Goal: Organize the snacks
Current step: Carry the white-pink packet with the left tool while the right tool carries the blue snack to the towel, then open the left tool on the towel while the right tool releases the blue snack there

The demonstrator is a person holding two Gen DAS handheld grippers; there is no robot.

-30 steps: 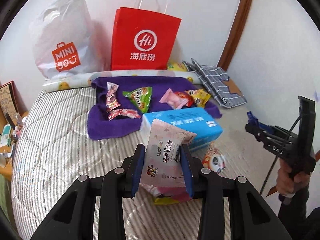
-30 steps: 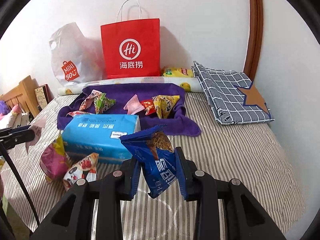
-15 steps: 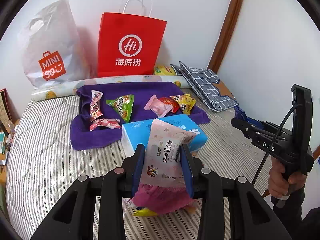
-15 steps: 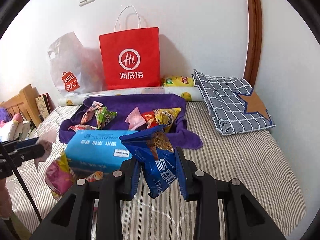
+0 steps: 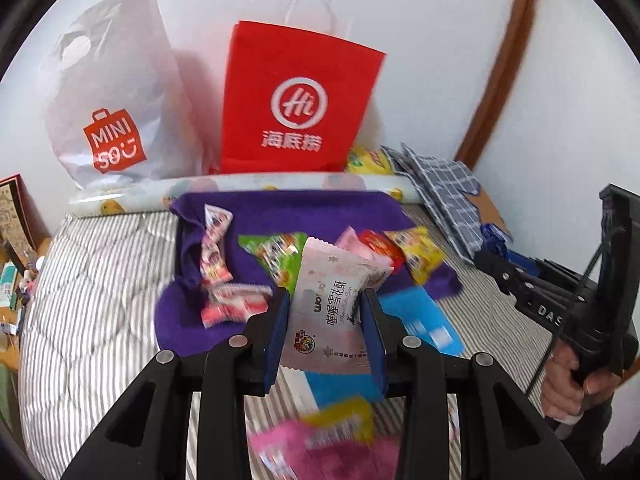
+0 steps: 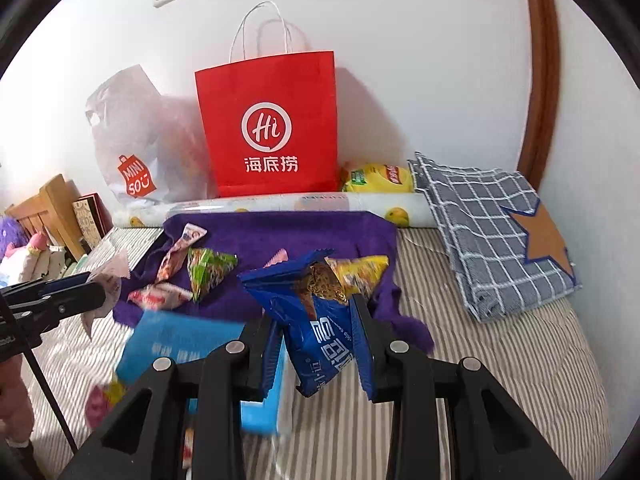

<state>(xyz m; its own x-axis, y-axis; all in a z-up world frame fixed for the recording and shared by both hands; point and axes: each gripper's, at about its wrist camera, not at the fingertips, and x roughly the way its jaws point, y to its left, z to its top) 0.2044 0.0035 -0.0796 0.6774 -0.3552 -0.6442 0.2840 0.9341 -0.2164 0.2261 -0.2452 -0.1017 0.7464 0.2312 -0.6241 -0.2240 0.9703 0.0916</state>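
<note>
The sorting looks partly done, with two packets in the air and a few stragglers left. On the striped bed, the purple towel in mid-frame seems to be the collecting spot: it already carries a twisted pink-and-white packet, a red-and-white packet below it, a green triangular packet, a pink packet, a red packet and a yellow packet toward the towel's right end. The left gripper at lower centre of its own view has its jaws closed narrowly on a pale pink snack packet, held upright above the towel's near edge. The right gripper likewise has its jaws pressed on a blue crinkled snack bag, whose top hangs over the towel's near right corner; in the left wrist view that gripper appears at far right, gripped by a hand. Neither packet is set down yet, so I judge the current step to be carrying both to the towel. Still off the towel are a blurred pink-and-yellow bag at the bottom of the left view and the light blue box in front of the towel; whether the box counts as a snack I cannot tell. A red paper bag and a white plastic bag stand against the wall behind.
</note>
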